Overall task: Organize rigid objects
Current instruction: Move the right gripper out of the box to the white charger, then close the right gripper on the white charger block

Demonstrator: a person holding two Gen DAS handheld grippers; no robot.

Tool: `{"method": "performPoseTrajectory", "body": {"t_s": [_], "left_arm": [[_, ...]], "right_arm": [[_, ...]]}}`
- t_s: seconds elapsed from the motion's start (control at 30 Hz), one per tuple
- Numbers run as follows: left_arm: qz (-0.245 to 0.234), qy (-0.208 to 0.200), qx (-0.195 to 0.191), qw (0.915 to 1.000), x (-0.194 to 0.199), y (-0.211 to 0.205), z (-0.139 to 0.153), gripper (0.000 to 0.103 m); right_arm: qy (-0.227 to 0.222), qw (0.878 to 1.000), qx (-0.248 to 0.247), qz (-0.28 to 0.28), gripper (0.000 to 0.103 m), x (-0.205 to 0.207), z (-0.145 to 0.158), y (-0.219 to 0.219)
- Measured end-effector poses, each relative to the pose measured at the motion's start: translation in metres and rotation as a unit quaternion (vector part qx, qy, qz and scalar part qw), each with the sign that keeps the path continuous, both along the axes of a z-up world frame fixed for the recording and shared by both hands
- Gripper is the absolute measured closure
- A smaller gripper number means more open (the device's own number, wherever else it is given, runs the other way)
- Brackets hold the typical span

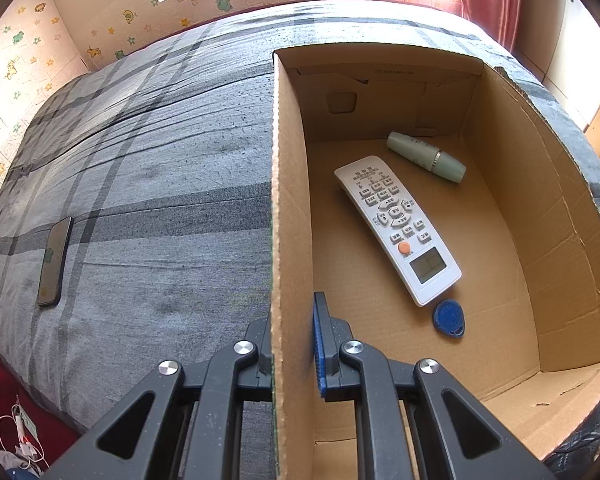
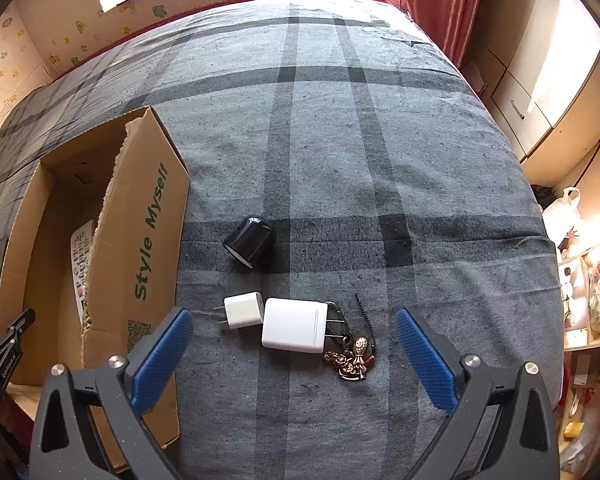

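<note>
A cardboard box (image 1: 292, 200) stands on the bed; it also shows in the right wrist view (image 2: 148, 240). Inside lie a white remote (image 1: 396, 228), a pale green tube (image 1: 426, 156) and a blue key fob (image 1: 449, 317). My left gripper (image 1: 294, 344) is shut on the box's left wall, one finger inside and one outside. My right gripper (image 2: 294, 360) is open above the bed, just short of a large white charger (image 2: 294, 330), a small white plug (image 2: 244, 310), a black cylinder (image 2: 250, 242) and a bunch of keys with charms (image 2: 352, 358).
A phone (image 1: 54, 262) lies on the grey plaid bedspread (image 1: 160, 180) left of the box. A red curtain (image 2: 436, 4) and cabinets (image 2: 540, 92) stand to the right of the bed. Shelves with clutter (image 2: 588, 300) are at the far right.
</note>
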State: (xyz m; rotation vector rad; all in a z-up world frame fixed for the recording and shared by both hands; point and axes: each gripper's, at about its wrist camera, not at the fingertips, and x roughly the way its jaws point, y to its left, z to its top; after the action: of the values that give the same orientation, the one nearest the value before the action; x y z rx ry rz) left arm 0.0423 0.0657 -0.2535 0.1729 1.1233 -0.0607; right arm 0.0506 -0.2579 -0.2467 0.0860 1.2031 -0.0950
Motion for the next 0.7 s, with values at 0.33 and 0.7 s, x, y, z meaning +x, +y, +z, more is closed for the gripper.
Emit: {"method": "performPoseTrajectory", "body": {"t_s": [0.33, 0.7], "left_arm": [[0.000, 0.001, 0.000, 1.0000, 0.000, 0.001, 0.000, 0.090], [0.000, 0.001, 0.001, 1.0000, 0.000, 0.000, -0.001, 0.090]], "right_arm": [[0.020, 1.000, -0.009, 0.003, 0.000, -0.001, -0.045, -0.002], [0.041, 0.999, -0.013, 0.002, 0.001, -0.001, -0.072, -0.004]]}}
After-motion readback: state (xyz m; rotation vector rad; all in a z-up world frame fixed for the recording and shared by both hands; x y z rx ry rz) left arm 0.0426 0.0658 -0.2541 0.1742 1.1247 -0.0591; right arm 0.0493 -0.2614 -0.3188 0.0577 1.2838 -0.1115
